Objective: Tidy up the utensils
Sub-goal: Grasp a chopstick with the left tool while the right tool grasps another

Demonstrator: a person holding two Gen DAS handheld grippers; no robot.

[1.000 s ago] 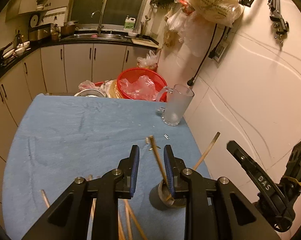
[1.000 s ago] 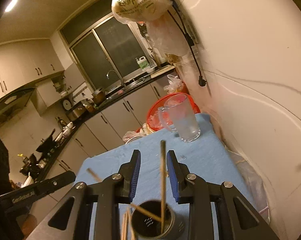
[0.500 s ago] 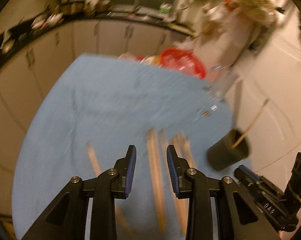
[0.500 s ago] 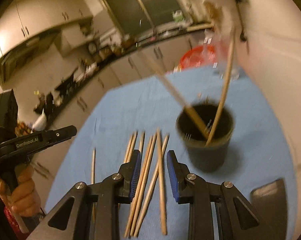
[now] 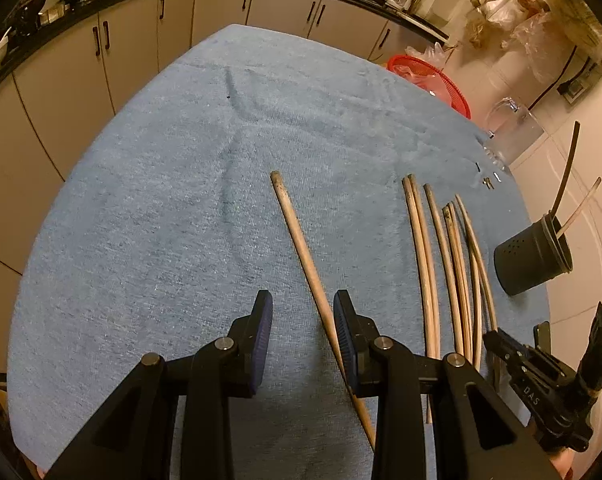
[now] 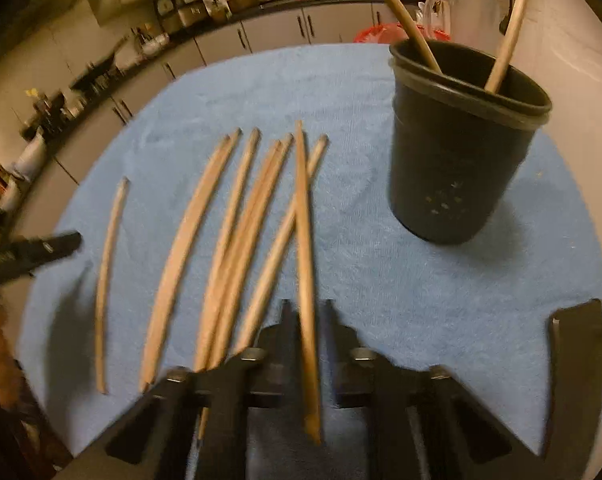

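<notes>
Several wooden chopsticks [image 5: 449,264] lie side by side on the blue cloth [image 5: 161,200]. One single chopstick [image 5: 301,248] lies apart to their left. My left gripper [image 5: 303,320] is open, low over that single chopstick, which runs between the jaws by the right pad. My right gripper [image 6: 307,320] is open around the near end of one chopstick [image 6: 303,220] that lies across the bundle [image 6: 237,220]. A black utensil cup [image 6: 457,140] stands at the right with two chopsticks in it; it also shows in the left wrist view [image 5: 533,256].
A frosted glass mug [image 5: 513,132] stands at the table's far right corner, a red basket [image 5: 433,80] behind it. The white wall runs along the right edge. Kitchen cabinets and a counter lie beyond the table. A dark flat object [image 6: 577,380] lies at the near right.
Both grippers left the cup and dropped toward the table. The left one now straddles the single chopstick; the right one has moved over the bundle and straddles one stick.
</notes>
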